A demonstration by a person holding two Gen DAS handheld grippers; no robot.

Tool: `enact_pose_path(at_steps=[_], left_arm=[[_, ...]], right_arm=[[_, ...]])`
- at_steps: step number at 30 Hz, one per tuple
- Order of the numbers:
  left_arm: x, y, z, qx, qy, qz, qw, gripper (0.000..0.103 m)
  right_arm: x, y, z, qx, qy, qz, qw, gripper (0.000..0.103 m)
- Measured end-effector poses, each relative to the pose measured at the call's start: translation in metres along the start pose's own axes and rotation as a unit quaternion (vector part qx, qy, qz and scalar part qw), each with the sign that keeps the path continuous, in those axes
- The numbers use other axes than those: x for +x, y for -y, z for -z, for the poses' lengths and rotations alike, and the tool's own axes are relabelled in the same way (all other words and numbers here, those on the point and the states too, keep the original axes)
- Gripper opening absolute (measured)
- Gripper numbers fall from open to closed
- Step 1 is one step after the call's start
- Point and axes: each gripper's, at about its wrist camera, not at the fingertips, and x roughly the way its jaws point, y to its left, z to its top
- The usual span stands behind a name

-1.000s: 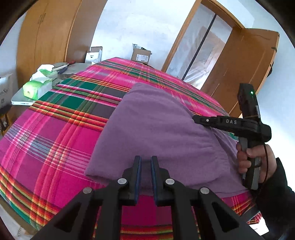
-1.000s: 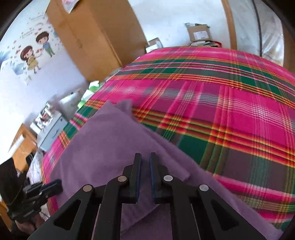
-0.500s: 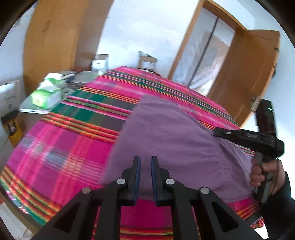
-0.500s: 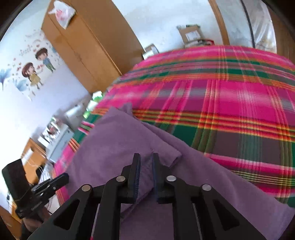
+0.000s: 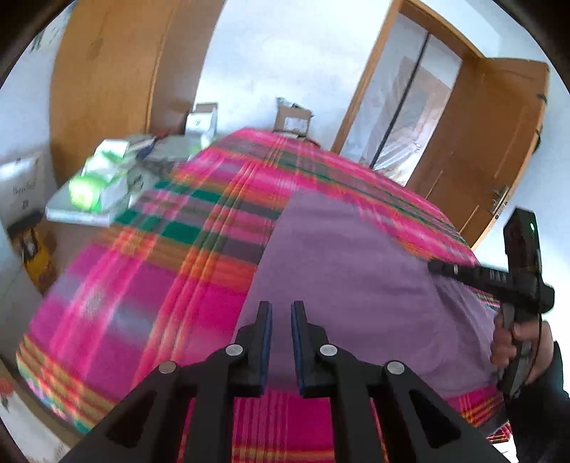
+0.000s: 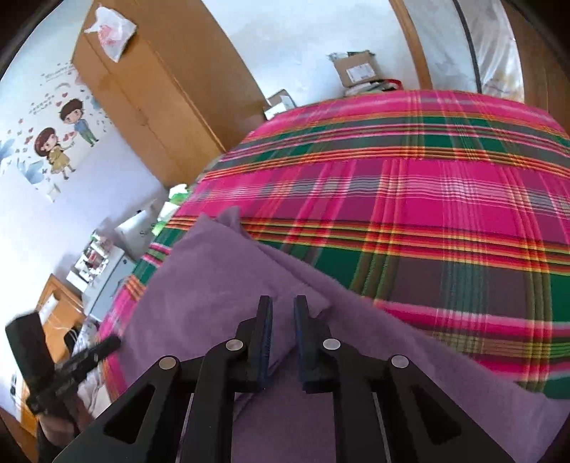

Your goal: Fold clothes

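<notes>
bed (image 5: 149,285) under a plaid cover, pink with green, orange and grey bands, fills most of both views. left wrist view is motion-blurred on its left half.

wooden wardrobe (image 6: 171,96) against the far wall, a plastic bag (image 6: 112,32) on top of it. open wooden door (image 5: 488,142) at the right of the left wrist view, beside plastic-covered panels.

purple garment (image 5: 342,270), fleece-like, lies spread on the bed near its front edge. in the right wrist view a folded upper layer (image 6: 213,285) sits on a longer lower layer that runs off toward the lower right.

low side surface beside the bed carries green-and-white packs (image 5: 99,174); too blurred to name further. cardboard boxes (image 6: 356,69) on the floor past the bed's far edge. cartoon wall sticker of two children (image 6: 62,139) on the left wall.

left gripper (image 5: 281,313) above the garment's near edge, jaws narrow with a slim gap, nothing between them.

right gripper (image 6: 283,310) over the folded layer's corner, jaws likewise narrow, gap visible, no cloth pinched. the same gripper is seen from the side in the left wrist view, held in the person's right hand (image 5: 516,342).
</notes>
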Motion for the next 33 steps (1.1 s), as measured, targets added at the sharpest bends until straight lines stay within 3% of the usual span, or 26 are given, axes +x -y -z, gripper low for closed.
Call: enact_pose_path(at_steps=[3, 8, 15, 21, 27, 33], left_arm=[[0.019, 0.017, -0.033, 0.034, 0.002, -0.001, 0.9994, 0.012], [0.084, 0.044, -0.075, 0.075, -0.034, 0.008, 0.9966, 0.012], [0.162, 0.031, -0.091, 0.047, -0.086, 0.016, 0.9951, 0.012], [0.144, 0.024, -0.092, 0.014, -0.082, 0.028, 0.9962, 0.012], [0.086, 0.037, -0.053, 0.029, -0.053, 0.053, 0.9968, 0.012], [0.044, 0.024, 0.0, 0.014, -0.034, 0.011, 0.9993, 0.012]], right_arm=[[-0.002, -0.006, 0.007, -0.005, 0.0, -0.01, 1.0, 0.014], [0.0, -0.006, 0.014, -0.015, -0.004, -0.011, 1.0, 0.014], [0.001, 0.006, 0.018, -0.009, -0.009, -0.023, 1.0, 0.012], [-0.003, 0.01, 0.019, -0.003, -0.012, -0.024, 1.0, 0.012], [-0.03, -0.003, 0.034, -0.019, -0.004, -0.044, 0.999, 0.015], [-0.044, -0.023, 0.062, -0.052, -0.005, -0.079, 0.995, 0.015]])
